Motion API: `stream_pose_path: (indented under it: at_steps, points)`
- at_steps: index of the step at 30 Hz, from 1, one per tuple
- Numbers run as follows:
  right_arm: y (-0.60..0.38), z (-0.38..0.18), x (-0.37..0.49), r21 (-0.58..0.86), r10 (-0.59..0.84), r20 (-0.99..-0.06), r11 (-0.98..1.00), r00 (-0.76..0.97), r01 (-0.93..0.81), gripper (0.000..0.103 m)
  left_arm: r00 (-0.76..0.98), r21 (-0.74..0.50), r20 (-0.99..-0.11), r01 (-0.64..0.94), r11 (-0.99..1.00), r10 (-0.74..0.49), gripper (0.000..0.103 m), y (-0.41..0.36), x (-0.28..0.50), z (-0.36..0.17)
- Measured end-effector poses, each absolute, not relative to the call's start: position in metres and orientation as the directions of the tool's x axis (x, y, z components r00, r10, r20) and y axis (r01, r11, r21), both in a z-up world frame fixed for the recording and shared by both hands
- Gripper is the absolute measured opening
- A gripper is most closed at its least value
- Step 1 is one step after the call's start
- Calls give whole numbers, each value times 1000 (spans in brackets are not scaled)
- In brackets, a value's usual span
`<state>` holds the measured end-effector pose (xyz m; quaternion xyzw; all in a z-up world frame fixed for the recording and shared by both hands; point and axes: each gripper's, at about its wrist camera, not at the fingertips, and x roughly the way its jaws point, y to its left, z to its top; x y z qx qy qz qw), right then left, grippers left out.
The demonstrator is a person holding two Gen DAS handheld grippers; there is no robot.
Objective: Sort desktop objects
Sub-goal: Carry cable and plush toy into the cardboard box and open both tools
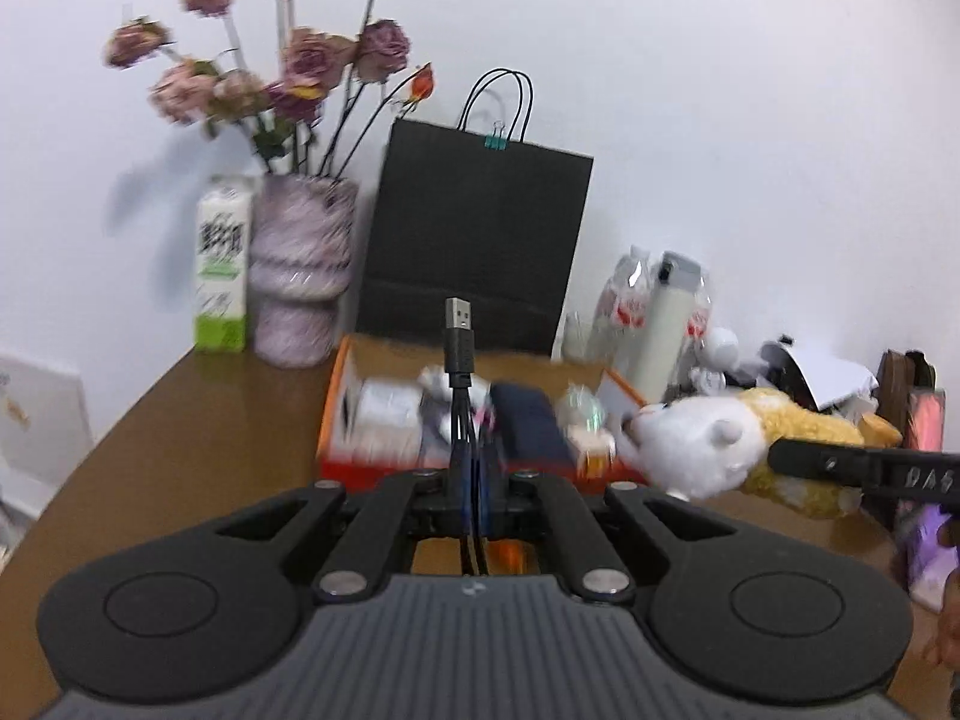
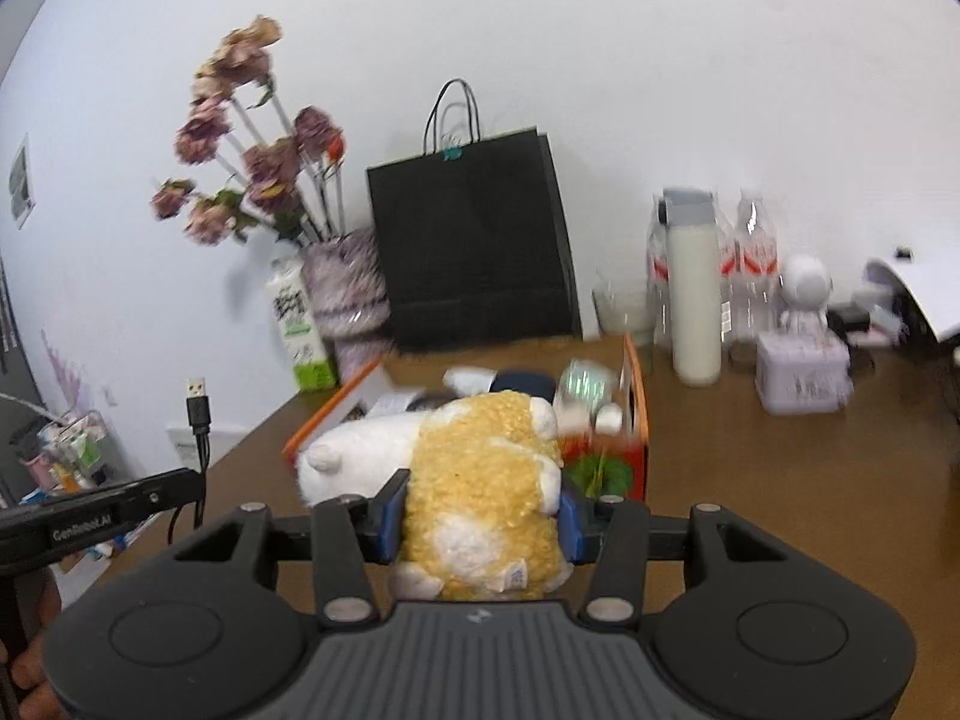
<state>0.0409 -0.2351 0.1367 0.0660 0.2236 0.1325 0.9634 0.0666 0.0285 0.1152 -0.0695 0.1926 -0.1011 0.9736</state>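
Observation:
My left gripper [image 1: 478, 501] is shut on a black USB cable [image 1: 459, 348]; its plug stands upright above the jaws, in front of the orange box [image 1: 336, 420]. The cable also shows in the right wrist view [image 2: 198, 414]. My right gripper [image 2: 480, 519] is shut on a yellow-and-white plush toy [image 2: 480, 480], held above the table just before the orange box [image 2: 636, 408]. The plush also shows at the right of the left wrist view [image 1: 720, 444]. The box holds several small items, blurred.
A black paper bag [image 1: 480, 240] stands behind the box. A vase of dried roses [image 1: 300, 276] and a milk carton [image 1: 222, 264] stand at the back left. Bottles [image 2: 696, 300], a white figurine [image 2: 807, 294] and a lilac box [image 2: 801, 372] stand at the right on the brown table [image 2: 750, 480].

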Motion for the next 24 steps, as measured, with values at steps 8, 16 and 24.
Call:
stream_pose_path:
  at_steps: [8, 16, 24]
  points:
    - [-203, 121, 193, 161, 222, -590, 975, 776, -156, 47, 864, -171, -440, 187, 967, -245, 3, 11, 216, 139]
    - [-176, 67, 250, 68, 161, -762, 983, 627, -169, 59, 785, -144, -612, 4, 990, -92, 49, 17, 273, 39]
    - [-192, 83, 236, 179, 212, -706, 977, 676, -118, 85, 873, -198, -483, -30, 980, -71, 91, 29, 226, 73]
